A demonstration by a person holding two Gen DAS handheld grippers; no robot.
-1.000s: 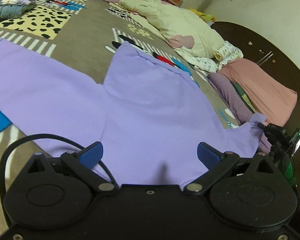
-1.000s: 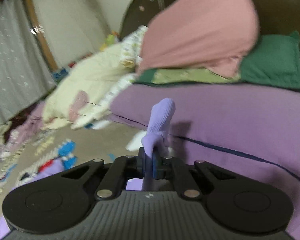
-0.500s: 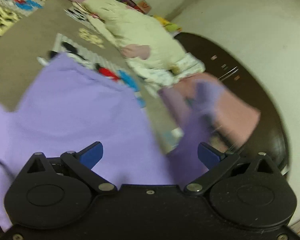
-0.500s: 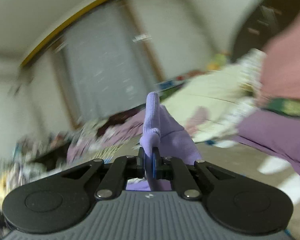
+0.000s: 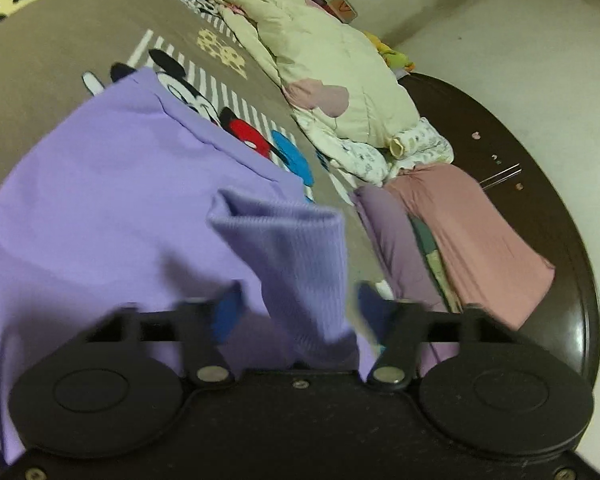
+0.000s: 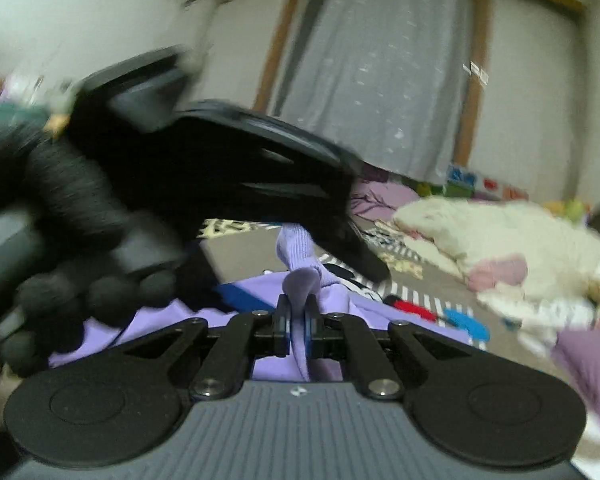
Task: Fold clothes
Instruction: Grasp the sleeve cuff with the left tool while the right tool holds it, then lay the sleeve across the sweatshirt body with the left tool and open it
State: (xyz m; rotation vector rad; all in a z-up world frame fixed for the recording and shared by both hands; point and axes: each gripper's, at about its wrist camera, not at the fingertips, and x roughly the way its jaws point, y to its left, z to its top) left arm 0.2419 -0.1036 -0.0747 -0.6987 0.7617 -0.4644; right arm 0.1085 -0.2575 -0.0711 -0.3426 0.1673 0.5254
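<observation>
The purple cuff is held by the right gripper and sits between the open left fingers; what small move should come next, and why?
Probably close the left gripper on the cuff. Its jaws are open with the ribbed cuff between them, while the right gripper is shut on the same cuff, above the purple garment.

The left hand-held gripper (image 5: pixel 296 312) is matte black plastic with two round discs, silver pivot screws and blue finger pads (image 5: pixel 226 314). The right hand-held gripper (image 6: pixel 296 326) pairs black linkage arms with a ribbed grey body. A black knitted glove (image 6: pixel 72 208) covers one hand.
</observation>
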